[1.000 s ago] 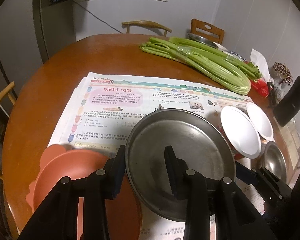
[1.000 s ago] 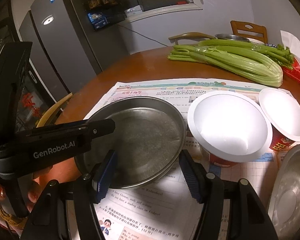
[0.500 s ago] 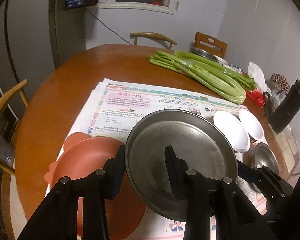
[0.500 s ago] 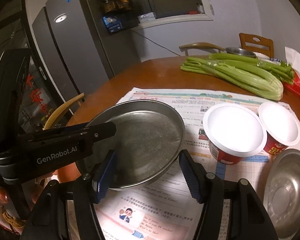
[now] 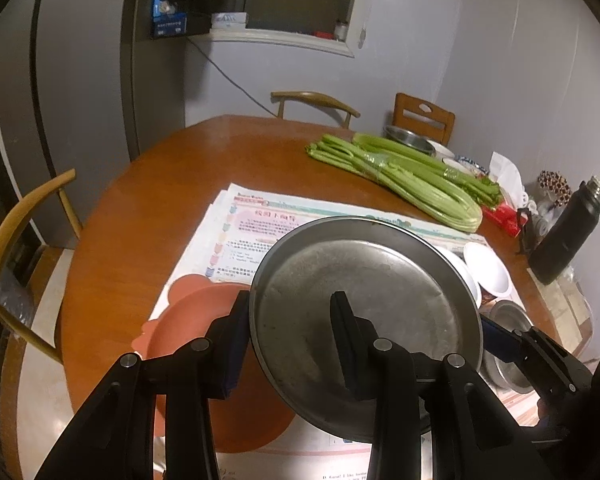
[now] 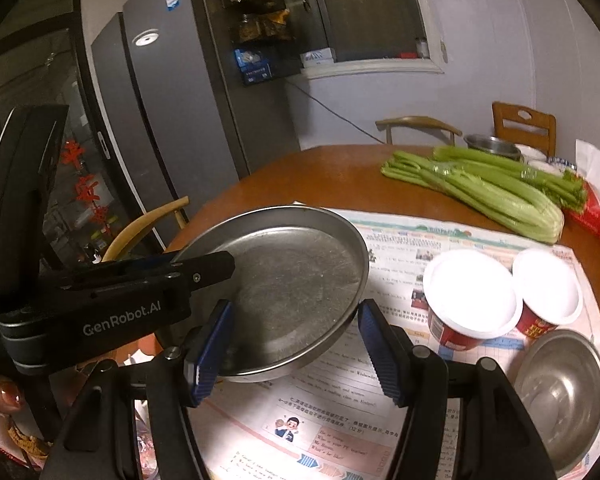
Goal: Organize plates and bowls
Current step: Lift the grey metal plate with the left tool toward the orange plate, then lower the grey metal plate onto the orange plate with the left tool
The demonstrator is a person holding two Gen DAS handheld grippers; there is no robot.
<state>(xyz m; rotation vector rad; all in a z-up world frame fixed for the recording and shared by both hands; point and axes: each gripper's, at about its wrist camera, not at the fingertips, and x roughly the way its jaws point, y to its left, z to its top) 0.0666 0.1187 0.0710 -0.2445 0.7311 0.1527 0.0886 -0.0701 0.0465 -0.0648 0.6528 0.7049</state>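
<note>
The left gripper (image 5: 292, 332) fingers pinch the round grey metal plate's (image 5: 364, 300) rim to lift it, while the right gripper (image 6: 292, 344) fingers wait open, empty.

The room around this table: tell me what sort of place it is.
Most likely a home kitchen or dining corner. A tall grey refrigerator stands beside a round wooden table with wooden chairs drawn up, and celery lies on it near a metal plate and paper cups.
</note>
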